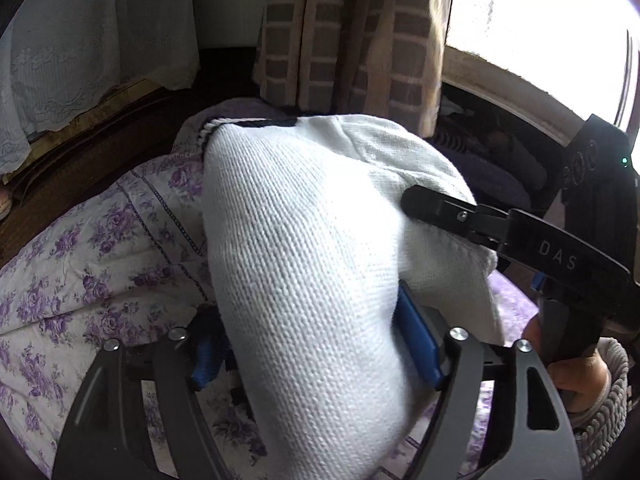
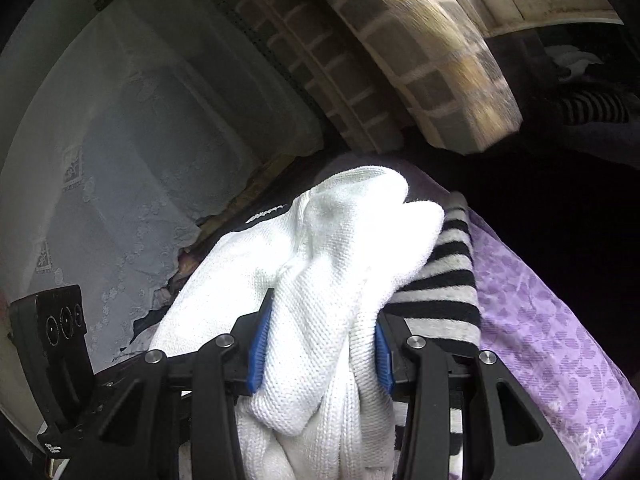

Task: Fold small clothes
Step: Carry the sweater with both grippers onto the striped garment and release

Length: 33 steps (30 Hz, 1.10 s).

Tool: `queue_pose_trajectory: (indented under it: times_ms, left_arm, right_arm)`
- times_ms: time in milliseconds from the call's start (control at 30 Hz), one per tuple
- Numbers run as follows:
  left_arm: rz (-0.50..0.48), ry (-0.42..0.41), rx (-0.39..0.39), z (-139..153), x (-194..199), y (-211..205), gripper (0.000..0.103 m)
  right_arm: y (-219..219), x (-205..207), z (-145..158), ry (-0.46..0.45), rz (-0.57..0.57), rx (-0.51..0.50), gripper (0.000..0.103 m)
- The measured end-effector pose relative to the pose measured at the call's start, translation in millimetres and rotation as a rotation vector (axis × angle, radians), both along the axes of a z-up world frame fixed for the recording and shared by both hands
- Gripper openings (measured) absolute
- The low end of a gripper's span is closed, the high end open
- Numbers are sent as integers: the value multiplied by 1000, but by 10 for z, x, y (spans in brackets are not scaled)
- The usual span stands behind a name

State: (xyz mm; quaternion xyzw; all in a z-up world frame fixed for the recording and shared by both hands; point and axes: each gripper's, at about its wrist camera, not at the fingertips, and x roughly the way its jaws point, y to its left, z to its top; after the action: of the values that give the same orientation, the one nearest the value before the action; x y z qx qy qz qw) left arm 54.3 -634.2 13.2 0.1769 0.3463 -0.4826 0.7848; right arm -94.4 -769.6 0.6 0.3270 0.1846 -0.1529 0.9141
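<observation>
Right gripper (image 2: 320,344) jaws pinching white sock (image 2: 320,280), left gripper (image 1: 316,344) jaws spread, striped sock (image 2: 444,284) right-view only

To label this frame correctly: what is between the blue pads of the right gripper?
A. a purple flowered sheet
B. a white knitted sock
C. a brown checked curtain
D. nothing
B: in the right wrist view the white knitted sock is bunched between the right gripper's blue pads.

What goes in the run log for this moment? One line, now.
task: fold small clothes | right tool: shut on white knit sock | left tool: open, sock between pads | under: striped sock, floral sheet
</observation>
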Motion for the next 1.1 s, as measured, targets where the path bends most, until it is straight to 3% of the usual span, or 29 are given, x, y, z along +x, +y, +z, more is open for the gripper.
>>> queue_pose_trajectory:
  times_ms: [33, 100, 133, 200, 267, 333, 467, 533, 733, 833, 967, 1100]
  left_arm:
    - [31, -32, 30, -119, 17, -41, 94]
    - [80, -81, 31, -355, 64, -57, 99]
    - [76, -54, 11, -387, 96, -22, 99]
    - [88, 50, -29, -428, 212, 34, 99]
    - [105, 72, -40, -442, 222, 72, 99]
    - [122, 26, -42, -405, 131, 128, 99]
    - [176, -146, -32, -285, -198, 365, 99]
    - [191, -193, -39, -244, -322, 510, 99]
    - [223, -222, -47, -262, -526, 884, 99]
    - [251, -255, -21, -312, -623, 1061, 99]
    - [276, -240, -44, -324, -661, 1275, 99]
    - [289, -237, -59, -284, -678, 1373, 99]
  right_arm:
    - [-52, 48, -98, 21, -8, 7, 47]
    - [-169, 87, -323, 8, 5, 55, 53]
    - [-210, 80, -351, -7, 11, 85, 53]
    - [-175, 97, -309, 9, 11, 51, 53]
    - [-130, 99, -302, 6, 6, 17, 54]
    - [-97, 43, -274, -15, 1, 7, 54]
    - [209, -309, -128, -55, -79, -83, 60]
    - [438, -518, -64, -62, -133, -150, 75]
    - [1064, -950, -72, -9, -276, -269, 96]
    - [1323, -1037, -124, 41, -310, -296, 99]
    - [1579, -980, -148, 110, -341, -371, 99]
    - [1683, -954, -129, 117, -352, -428, 99]
